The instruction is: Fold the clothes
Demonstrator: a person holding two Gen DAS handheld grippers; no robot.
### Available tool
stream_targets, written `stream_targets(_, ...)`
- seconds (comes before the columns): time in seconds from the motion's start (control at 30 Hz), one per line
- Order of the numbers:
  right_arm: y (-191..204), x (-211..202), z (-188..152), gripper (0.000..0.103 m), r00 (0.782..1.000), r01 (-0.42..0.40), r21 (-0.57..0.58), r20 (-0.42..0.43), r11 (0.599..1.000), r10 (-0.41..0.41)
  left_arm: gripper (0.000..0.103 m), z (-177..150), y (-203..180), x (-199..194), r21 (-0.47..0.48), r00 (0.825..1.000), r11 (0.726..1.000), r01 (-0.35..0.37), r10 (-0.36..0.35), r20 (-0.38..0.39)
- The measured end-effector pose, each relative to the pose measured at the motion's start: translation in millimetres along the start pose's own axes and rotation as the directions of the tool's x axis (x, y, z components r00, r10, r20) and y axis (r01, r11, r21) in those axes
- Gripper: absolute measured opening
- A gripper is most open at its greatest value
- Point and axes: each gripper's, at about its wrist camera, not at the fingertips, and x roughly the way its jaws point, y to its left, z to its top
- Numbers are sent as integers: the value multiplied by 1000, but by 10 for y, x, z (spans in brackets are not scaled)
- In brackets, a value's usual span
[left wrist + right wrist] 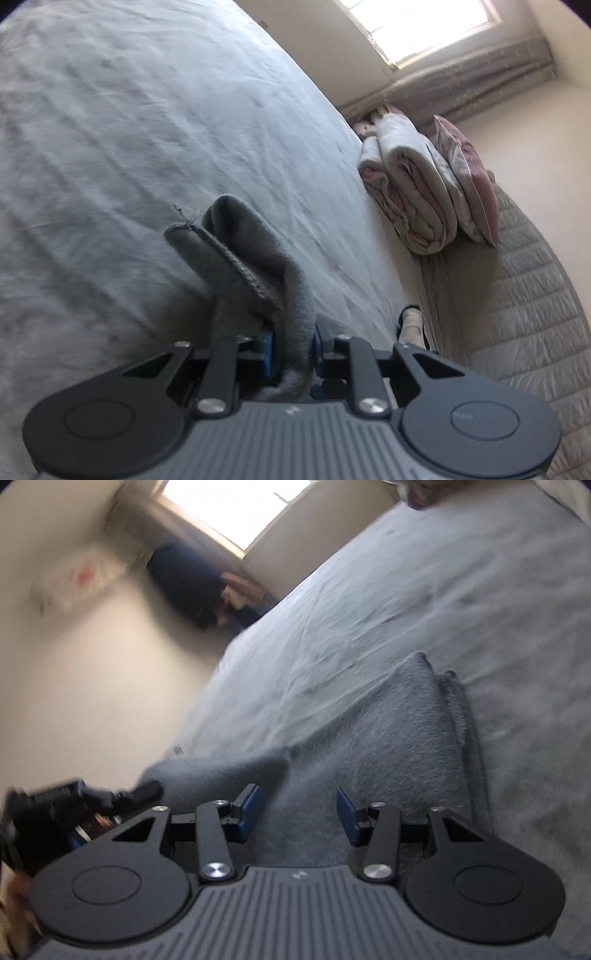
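Each gripper, left gripper [291, 350] and right gripper [297, 812]: ribbed grey housing, black linkage arms, silver pivot screws, blue finger pads [249, 806].

A garment [388, 738] lies on the bed [129, 129], folded bedding [410, 192] at its edge.

Your left gripper [291, 350] is pinched tight, blue pads nearly together, tilted a bit downward. Your right gripper [297, 808] sits roughly half spread, its pads [248, 806] pressing on nothing, also angled slightly down.
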Motion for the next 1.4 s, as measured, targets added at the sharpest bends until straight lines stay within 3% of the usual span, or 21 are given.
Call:
stream_targets(0.13,-97,-72,57,52,1000,-22,110,-6,994,23,20,-49,-272,184,54,999,998,-20,21,-31)
stream_targets(0.27,-201,-142,83,52,999,-35,219,-5,975,37,18,-82,-407,391,50,996,999,-3,8,-86)
stream_targets(0.43,-360,-258,83,55,998,-60,351,17,934,58,14,-96,-544,653,-9,983,996,87,-87,-161)
stream_targets(0.6,-458,-371,61,57,996,-84,441,37,893,76,15,-119,-685,560,56,987,994,99,-91,-132)
stream_targets(0.73,-444,-432,66,61,996,-93,463,45,882,81,15,-156,-619,445,116,993,992,49,-36,-111)
stream_targets(0.97,-234,-400,105,63,997,-82,395,37,915,73,15,-337,-245,275,195,998,981,10,1,-58)
stream_targets(1.13,-102,-300,133,63,999,-28,286,35,958,19,15,-551,26,234,251,997,965,73,-64,-42)
stream_targets(1.33,13,-107,98,63,999,28,150,23,988,-32,15,-878,129,459,325,978,929,176,-128,-165)
stream_targets(1.4,72,-47,76,58,998,59,79,23,995,-61,15,-908,56,487,357,969,911,208,-142,-203)
